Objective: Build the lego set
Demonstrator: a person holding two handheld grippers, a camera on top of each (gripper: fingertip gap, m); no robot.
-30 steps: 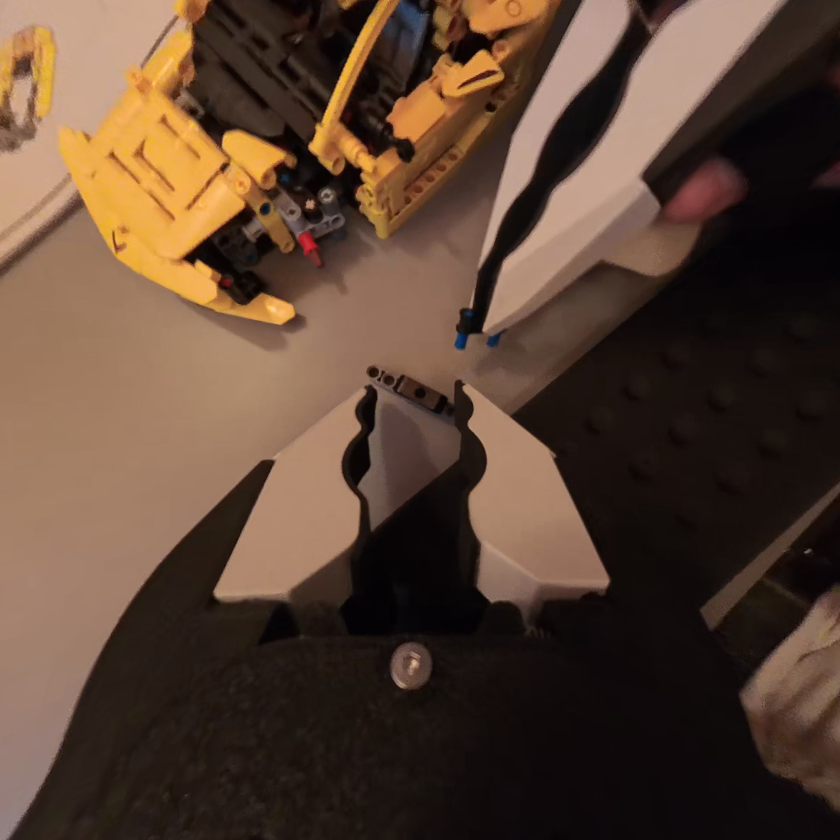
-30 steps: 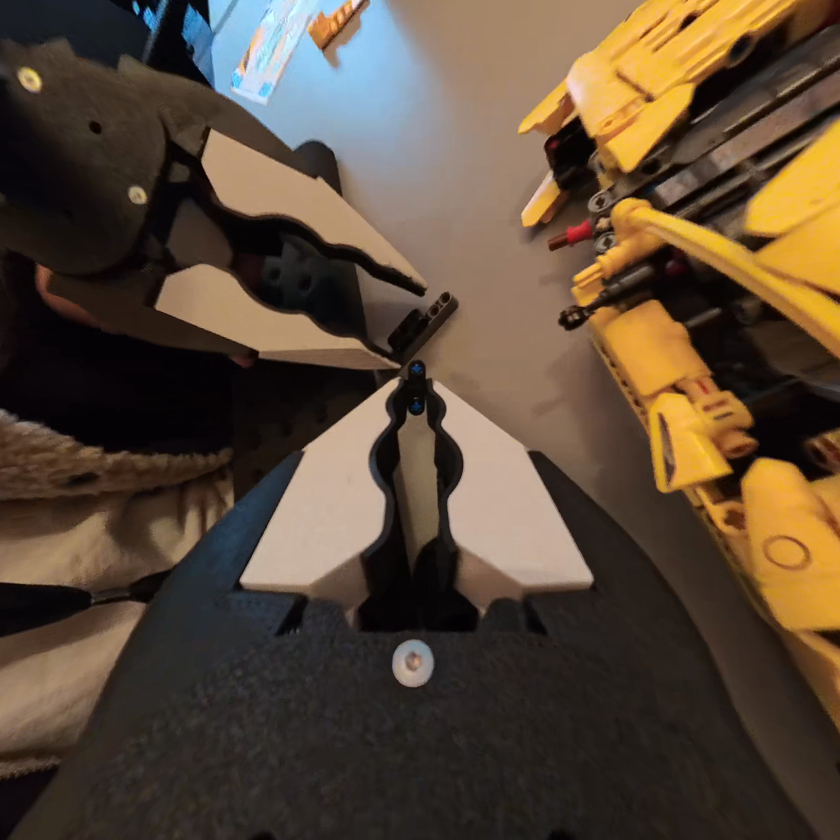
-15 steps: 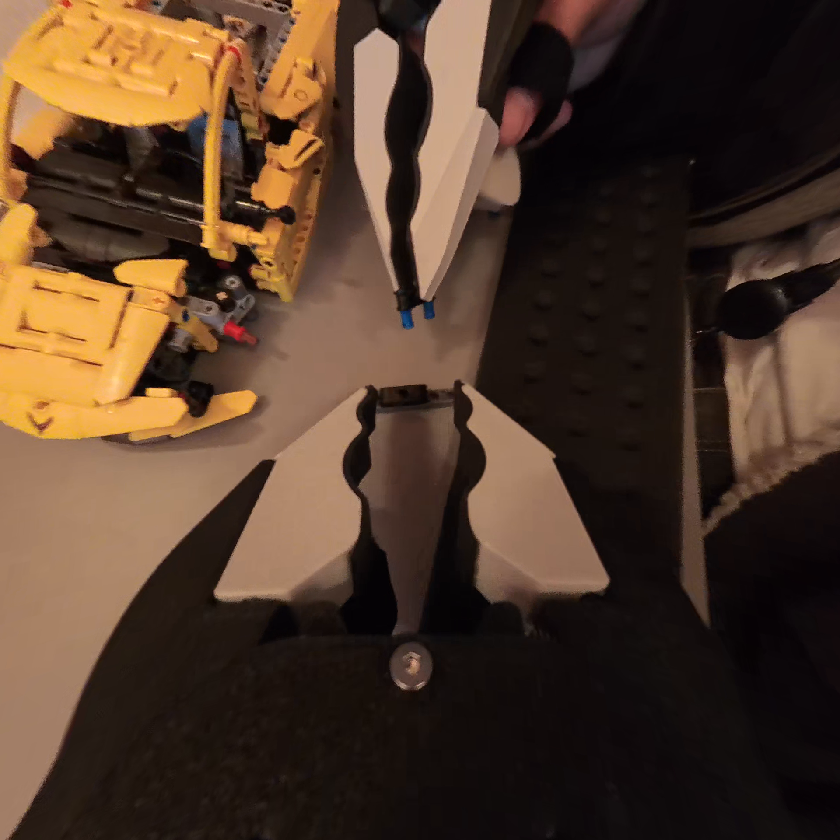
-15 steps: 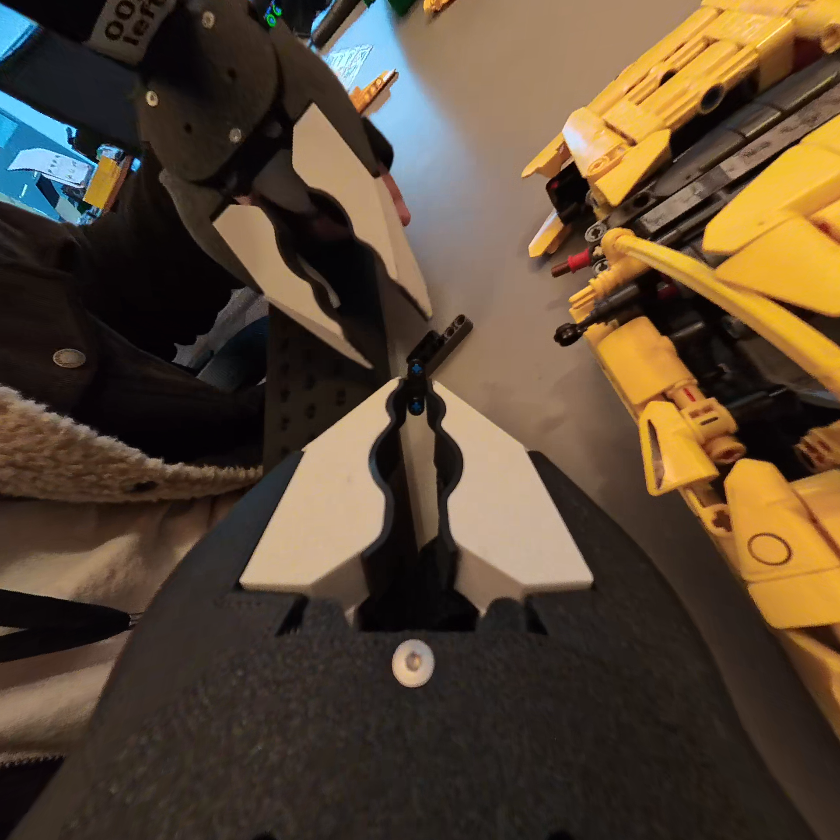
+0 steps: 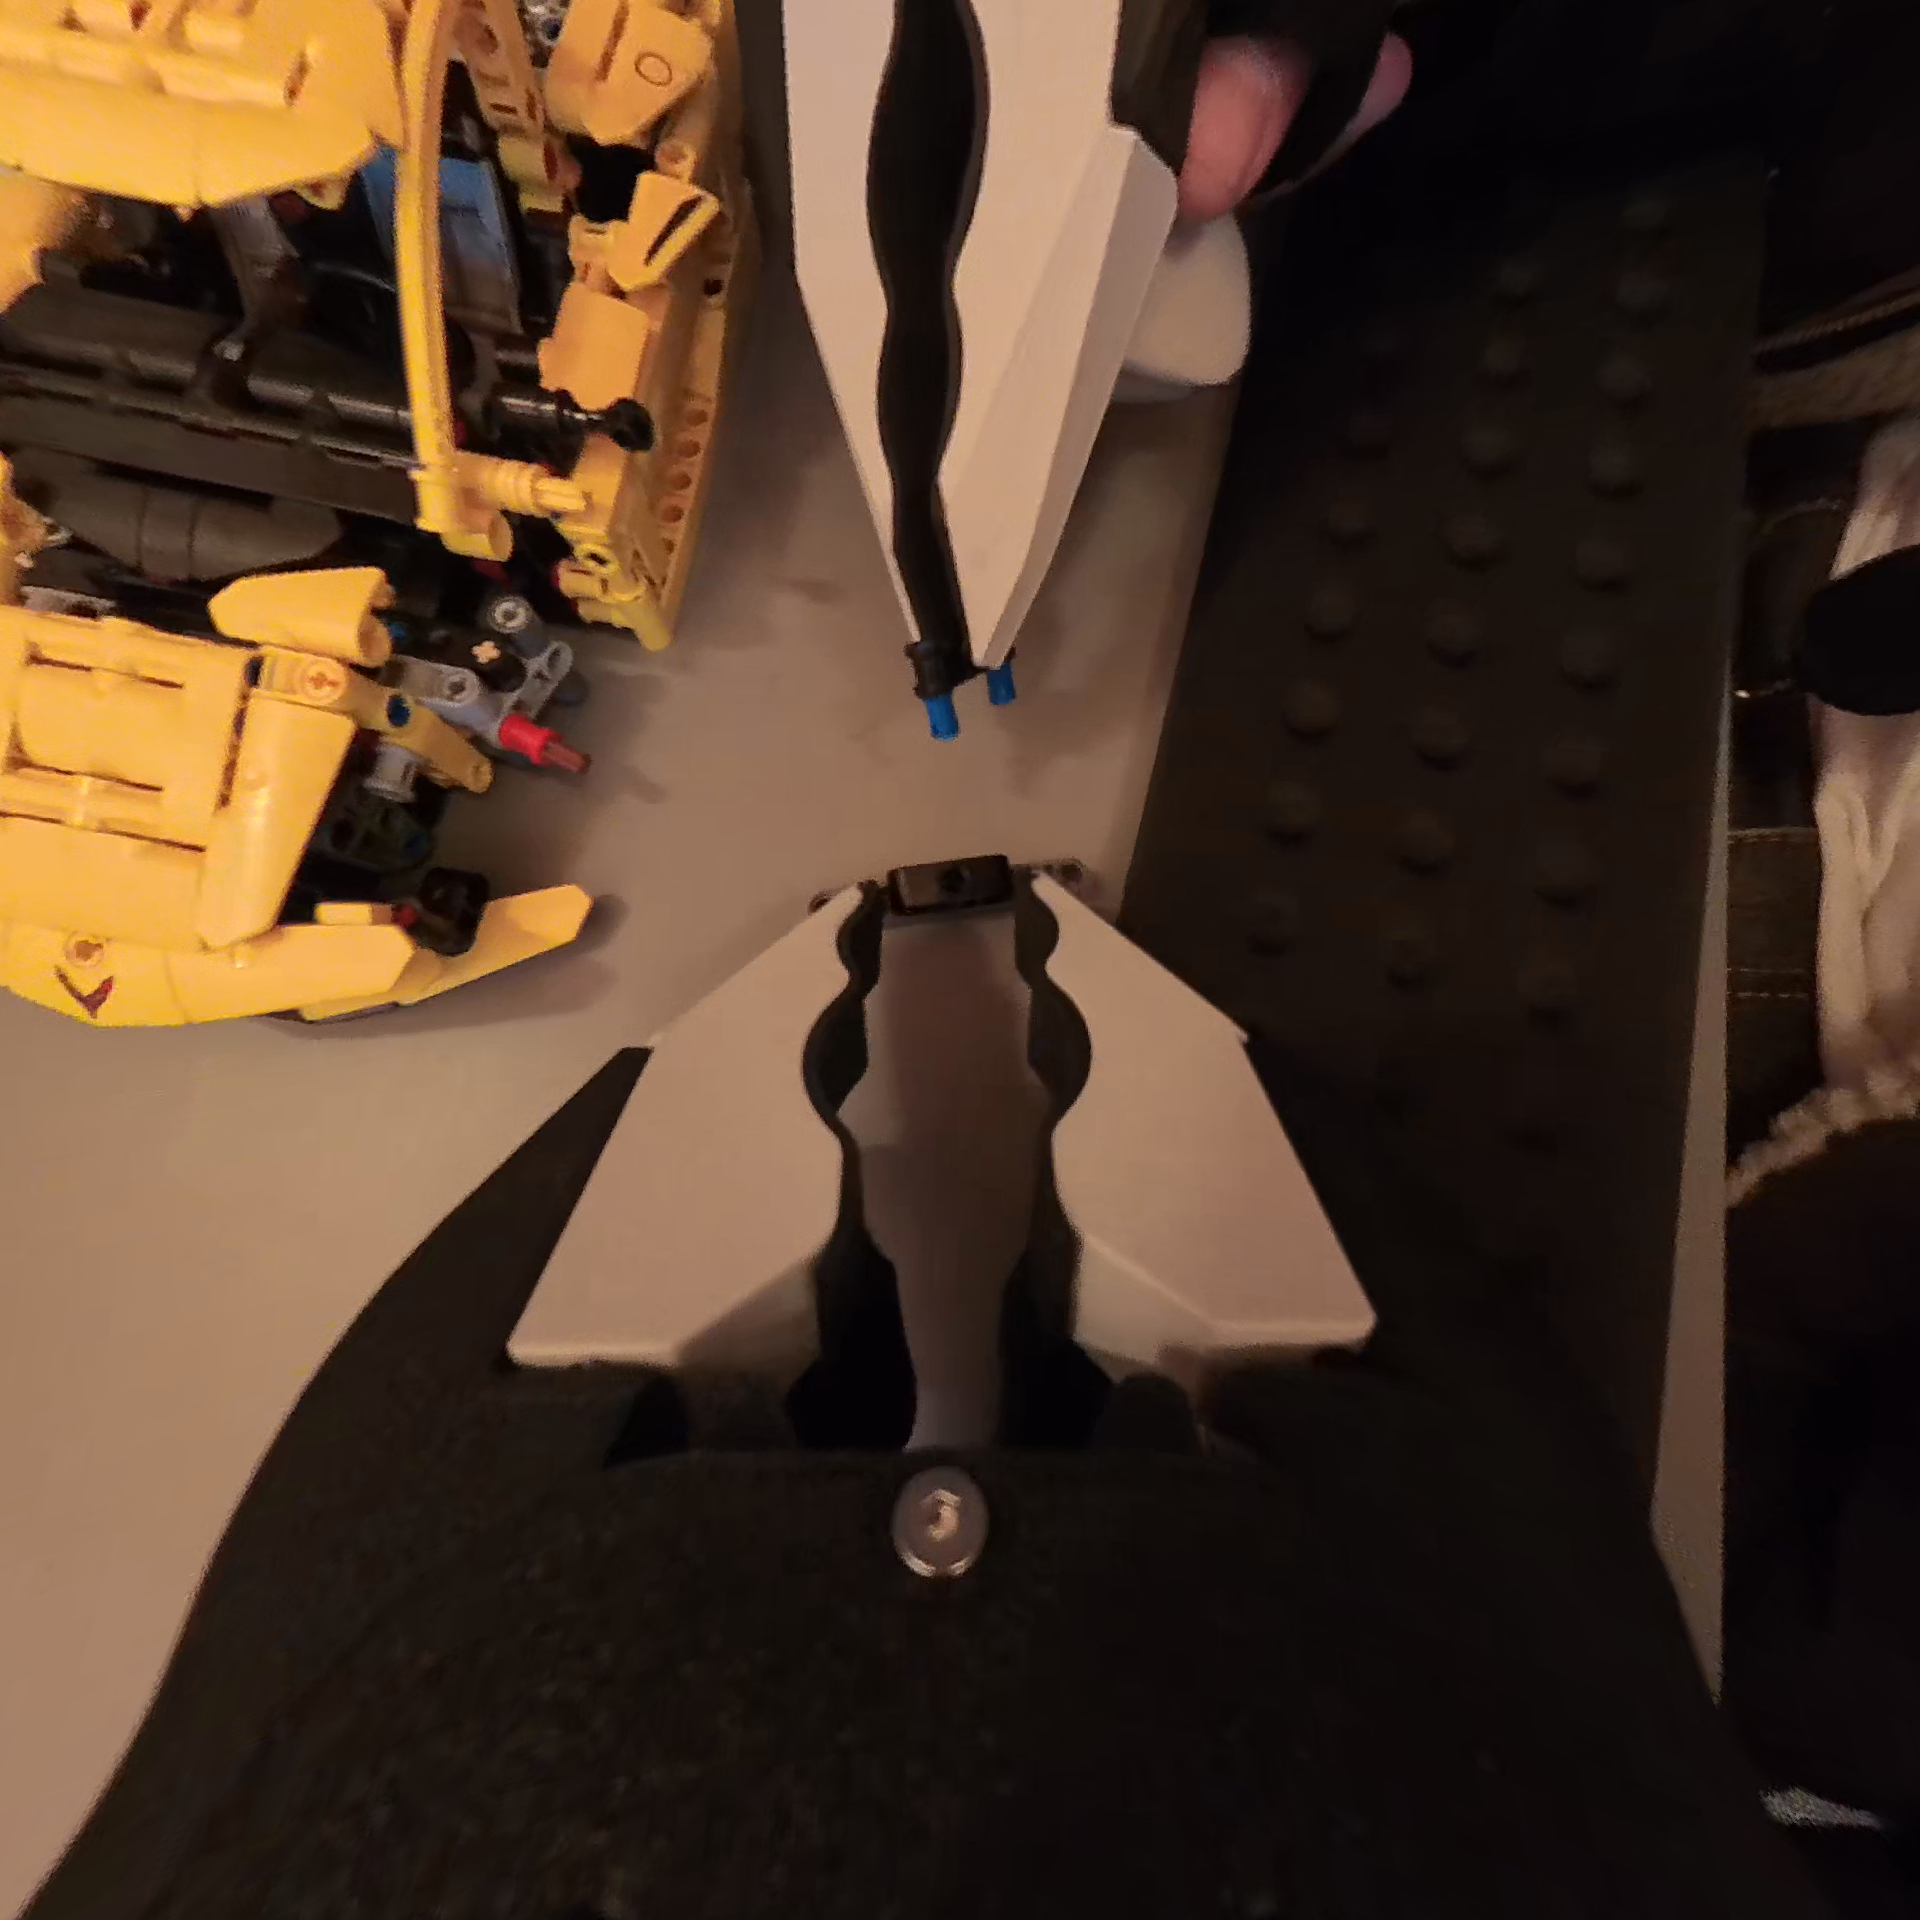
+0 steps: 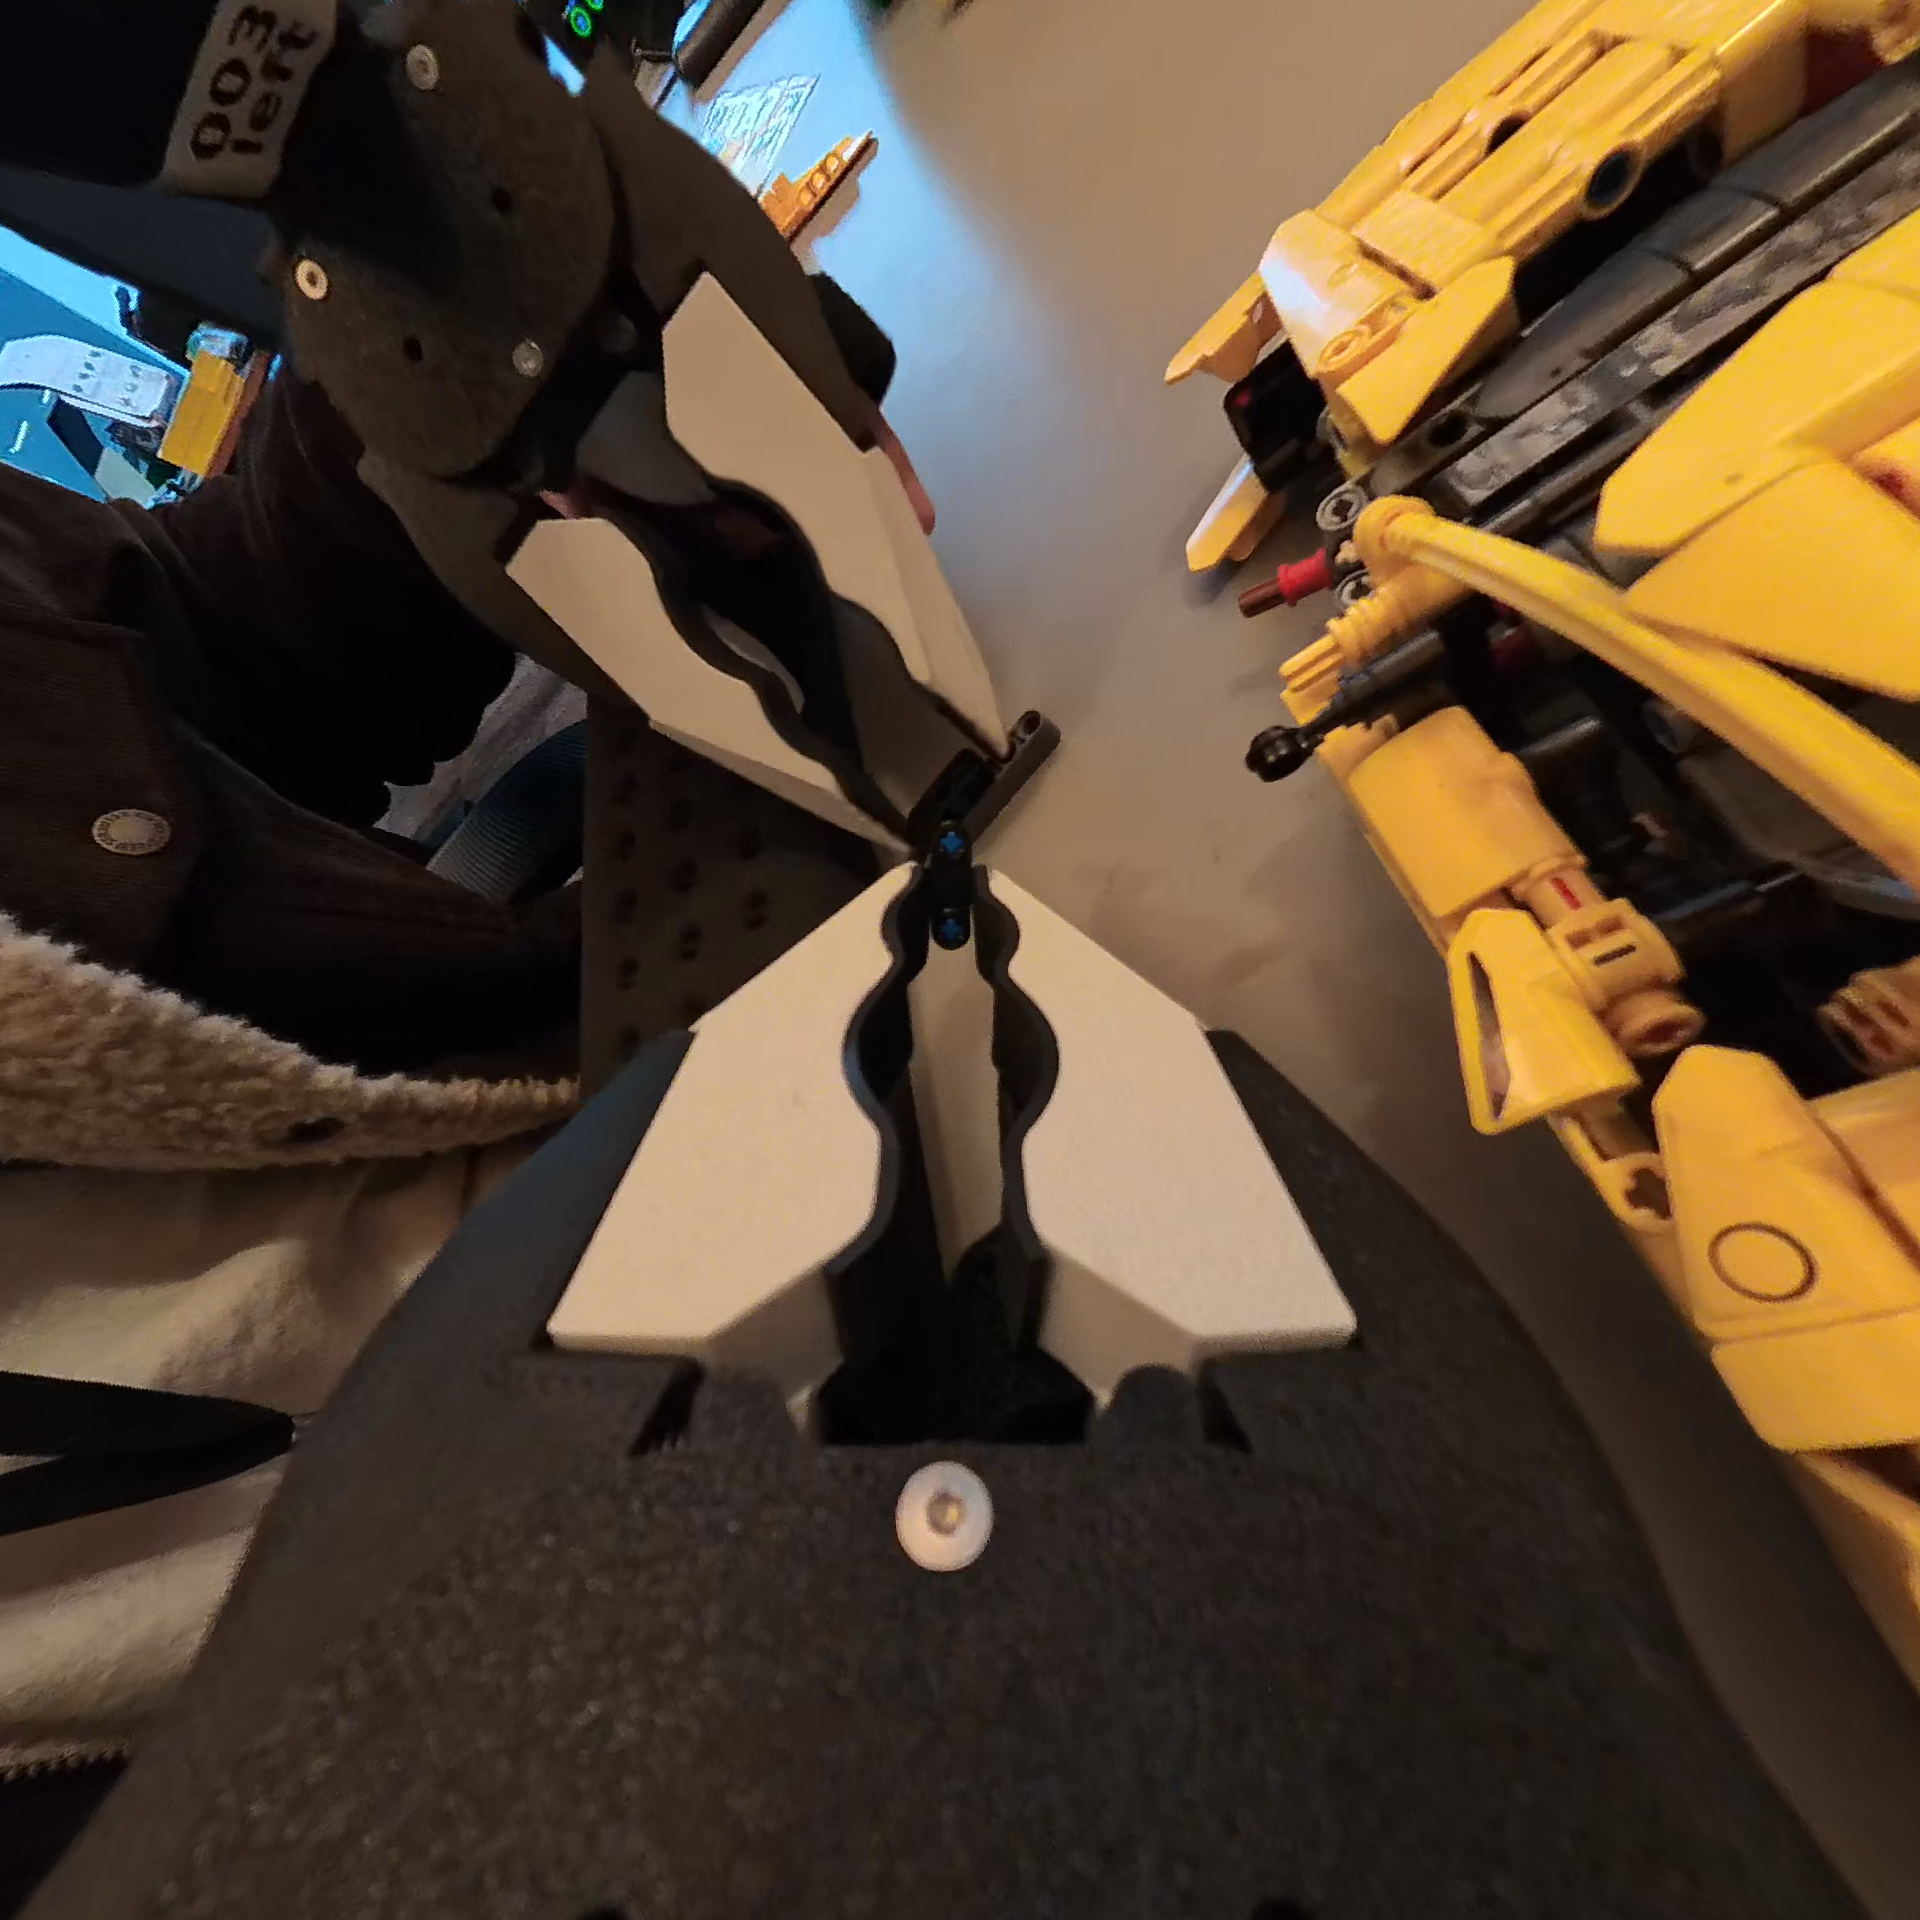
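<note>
Currently the short black beam (image 5: 949, 886) sits crosswise between the tips of the left gripper (image 5: 951, 894), clamped at both ends by the two pale fingers; a hole shows in its facing side. In the right wrist view the same beam (image 6: 987, 774) juts from those tips, its free end pointing toward the grey tabletop (image 6: 1091, 312).

Opposite it, the right gripper (image 5: 961, 660) is closed on a small black piece with two blue pins (image 5: 956, 691); the pin ends point at the beam, with a clear gap between them in the left wrist view. From the right gripper's (image 6: 948, 894) own camera the pinned piece (image 6: 948, 883) lies almost against the beam's near end; whether they touch cannot be told.

Left of both tools stands the large yellow model (image 5: 260, 520), well apart from the beam. On the other side lies a dark studded plate (image 5: 1455, 727), along the table edge. A person's fingertip (image 5: 1236, 125) shows behind the right gripper.
</note>
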